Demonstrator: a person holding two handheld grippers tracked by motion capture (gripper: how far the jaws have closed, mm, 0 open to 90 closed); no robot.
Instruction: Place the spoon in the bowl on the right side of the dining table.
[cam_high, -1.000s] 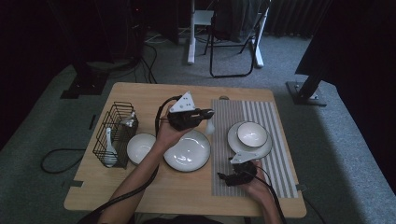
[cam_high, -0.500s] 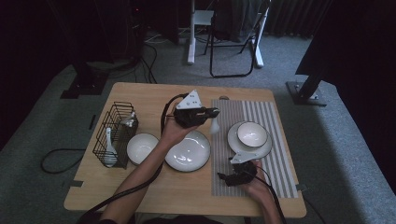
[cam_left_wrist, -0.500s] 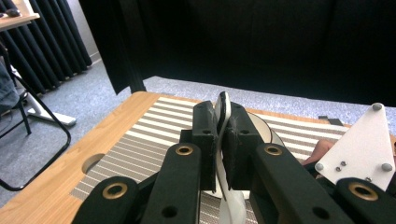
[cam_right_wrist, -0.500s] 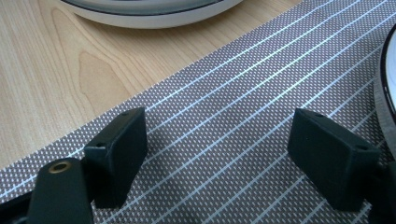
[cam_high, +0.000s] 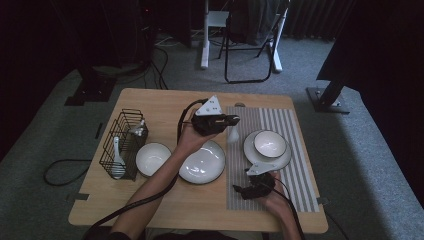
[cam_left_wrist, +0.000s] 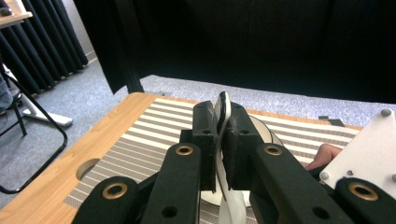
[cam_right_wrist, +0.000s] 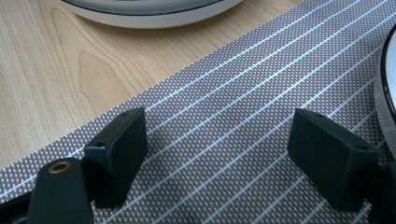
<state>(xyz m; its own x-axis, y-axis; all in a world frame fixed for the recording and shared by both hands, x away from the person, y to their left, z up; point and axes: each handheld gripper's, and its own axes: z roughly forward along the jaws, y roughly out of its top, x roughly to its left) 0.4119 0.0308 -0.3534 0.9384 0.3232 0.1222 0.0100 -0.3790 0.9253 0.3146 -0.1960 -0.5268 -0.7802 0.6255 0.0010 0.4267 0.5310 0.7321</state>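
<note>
My left gripper (cam_high: 234, 120) hovers above the left edge of the striped placemat (cam_high: 295, 125), shut on a white ceramic spoon (cam_high: 233, 135) that hangs down from it. In the left gripper view the spoon's handle (cam_left_wrist: 223, 105) sticks up between the closed jaws of my left gripper (cam_left_wrist: 222, 120). A small white bowl (cam_high: 270, 143) sits on a white plate (cam_high: 254, 155) on the placemat, just right of the spoon. My right gripper (cam_high: 240, 191) rests low on the placemat's near part, open, and its view shows nothing between the jaws of my right gripper (cam_right_wrist: 224, 149).
A black wire basket (cam_high: 114, 135) holding white spoons stands at the table's left. A small white bowl (cam_high: 152, 158) and a larger white dish (cam_high: 202, 161) sit on the wood between basket and placemat. A folding chair (cam_high: 250, 45) stands beyond the table.
My left gripper has carried the spoon to the right, from over the large dish to the placemat's left edge. The right gripper has stayed put.
</note>
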